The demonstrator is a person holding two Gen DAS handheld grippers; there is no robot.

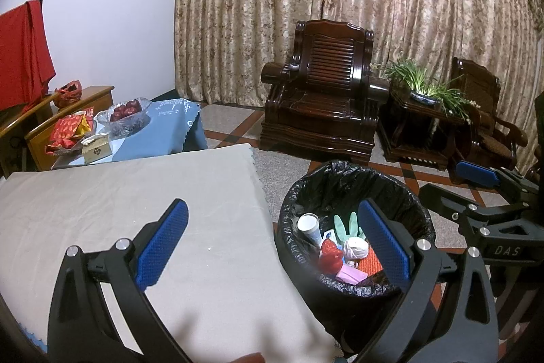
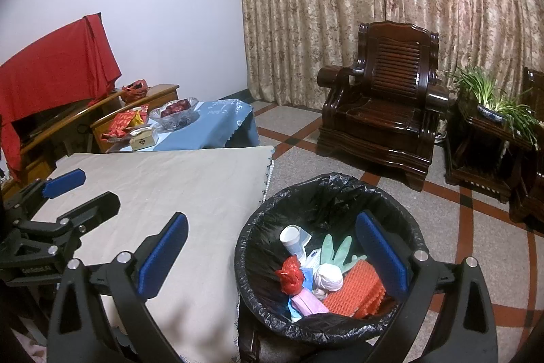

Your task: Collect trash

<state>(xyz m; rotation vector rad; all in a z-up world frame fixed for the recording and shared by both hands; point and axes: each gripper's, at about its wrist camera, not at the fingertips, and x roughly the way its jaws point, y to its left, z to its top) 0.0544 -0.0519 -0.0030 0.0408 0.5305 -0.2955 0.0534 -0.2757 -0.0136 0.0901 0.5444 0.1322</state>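
Note:
A bin lined with a black bag [image 1: 340, 179] [image 2: 326, 184] stands on the floor against the right edge of a beige-clothed table [image 1: 136, 193] [image 2: 170, 186]. Inside lie a white paper cup [image 2: 290, 235], a green glove [image 2: 335, 250], a crumpled red bag [image 2: 290, 274], a white tissue ball [image 2: 328, 276], an orange ribbed piece [image 2: 353, 291] and a pink packet [image 2: 309, 301]. My left gripper [image 1: 272, 227] [image 2: 88, 189] hovers open and empty over the table's right edge. My right gripper [image 2: 272, 227] [image 1: 442, 179], open and empty too, hangs above the bin's near-left rim.
Behind the beige table, a blue-clothed table [image 1: 170, 128] carries a glass fruit bowl [image 1: 127, 116], red snack packets [image 1: 69, 128] and a small box [image 1: 97, 150]. A dark wooden armchair [image 1: 323, 104] and a potted plant [image 1: 421, 87] stand before the curtain. Tiled floor lies between them and the bin.

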